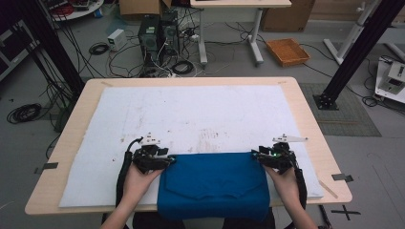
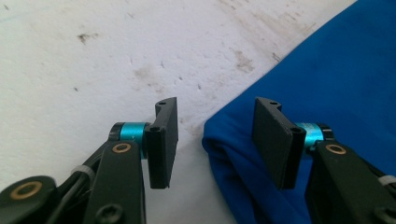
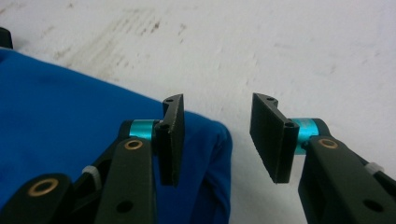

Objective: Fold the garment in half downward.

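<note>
A folded blue cloth (image 1: 213, 183) lies on the white mat (image 1: 191, 114) at the table's near edge and hangs slightly over it. My left gripper (image 1: 168, 160) sits at the cloth's far left corner, my right gripper (image 1: 255, 155) at its far right corner. In the left gripper view the left gripper (image 2: 217, 112) is open, and the folded corner of the blue cloth (image 2: 224, 144) lies between the jaws without touching either pad. In the right gripper view the right gripper (image 3: 219, 105) is open too, and the blue cloth's corner (image 3: 217, 140) lies beside its left pad.
The stained mat covers most of the wooden table (image 1: 305, 109). Beyond the table, on the floor, stand computer towers (image 1: 157, 33), loose cables, an orange tray (image 1: 287, 51) and black frame posts (image 1: 363, 47). Tape marks sit on the table's side edges.
</note>
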A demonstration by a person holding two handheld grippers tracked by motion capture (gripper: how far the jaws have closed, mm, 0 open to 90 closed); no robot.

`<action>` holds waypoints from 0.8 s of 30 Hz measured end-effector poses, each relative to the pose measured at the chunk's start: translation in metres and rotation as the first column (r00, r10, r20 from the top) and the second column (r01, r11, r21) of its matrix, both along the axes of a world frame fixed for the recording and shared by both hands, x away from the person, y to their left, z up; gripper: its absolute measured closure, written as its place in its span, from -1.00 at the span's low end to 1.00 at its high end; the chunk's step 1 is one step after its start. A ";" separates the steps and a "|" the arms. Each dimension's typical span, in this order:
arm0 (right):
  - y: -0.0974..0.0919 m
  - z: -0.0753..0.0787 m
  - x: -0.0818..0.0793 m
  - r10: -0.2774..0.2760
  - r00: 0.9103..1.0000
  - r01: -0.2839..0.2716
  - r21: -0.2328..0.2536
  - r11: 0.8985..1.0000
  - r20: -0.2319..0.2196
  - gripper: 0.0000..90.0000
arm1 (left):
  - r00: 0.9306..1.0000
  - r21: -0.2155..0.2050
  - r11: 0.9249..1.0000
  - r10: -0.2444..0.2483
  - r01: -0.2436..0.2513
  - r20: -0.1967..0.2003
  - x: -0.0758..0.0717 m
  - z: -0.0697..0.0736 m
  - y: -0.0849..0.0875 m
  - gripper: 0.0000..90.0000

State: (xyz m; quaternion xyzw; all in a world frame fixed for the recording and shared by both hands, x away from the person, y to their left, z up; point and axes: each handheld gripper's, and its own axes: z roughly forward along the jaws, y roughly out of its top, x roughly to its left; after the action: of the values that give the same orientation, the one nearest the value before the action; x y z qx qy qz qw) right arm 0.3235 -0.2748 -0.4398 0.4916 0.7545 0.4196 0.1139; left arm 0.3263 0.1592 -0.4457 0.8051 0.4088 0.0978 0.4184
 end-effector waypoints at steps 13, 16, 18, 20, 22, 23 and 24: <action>0.002 -0.005 -0.001 0.086 0.996 -0.087 -0.023 0.996 -0.022 0.83 | 0.999 -0.008 0.999 -0.050 0.050 0.009 -0.006 -0.001 -0.004 0.78; 0.003 -0.003 -0.002 0.089 0.996 -0.089 -0.037 0.995 -0.002 0.87 | 0.998 0.000 0.998 -0.057 0.057 0.018 -0.006 -0.001 -0.003 0.85; 0.002 -0.002 -0.001 0.084 0.996 -0.083 -0.038 0.996 0.004 0.87 | 0.998 -0.002 0.998 -0.058 0.058 0.022 -0.006 -0.001 -0.003 0.86; 0.001 -0.002 0.002 0.088 0.996 -0.088 -0.032 0.996 0.006 0.87 | 0.998 -0.006 0.998 -0.060 0.061 0.024 -0.005 -0.001 -0.002 0.87; 0.001 -0.002 0.004 0.089 0.996 -0.088 -0.033 0.996 0.011 0.88 | 0.998 -0.013 0.998 -0.058 0.058 0.026 -0.003 -0.001 -0.002 0.88; 0.001 -0.002 0.005 0.090 0.996 -0.090 -0.034 0.995 0.018 0.88 | 0.998 -0.012 0.998 -0.060 0.060 0.030 -0.002 -0.001 -0.001 0.88; 0.001 -0.001 0.006 0.092 0.996 -0.091 -0.038 0.995 0.022 0.88 | 0.998 -0.019 0.998 -0.059 0.059 0.028 -0.001 -0.001 -0.001 0.89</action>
State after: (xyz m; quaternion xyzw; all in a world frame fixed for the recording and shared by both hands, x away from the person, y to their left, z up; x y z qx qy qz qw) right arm 0.3296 -0.2735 -0.4412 0.4493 0.7825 0.4162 0.1123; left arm 0.3256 0.1583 -0.4468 0.8113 0.3800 0.0925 0.4346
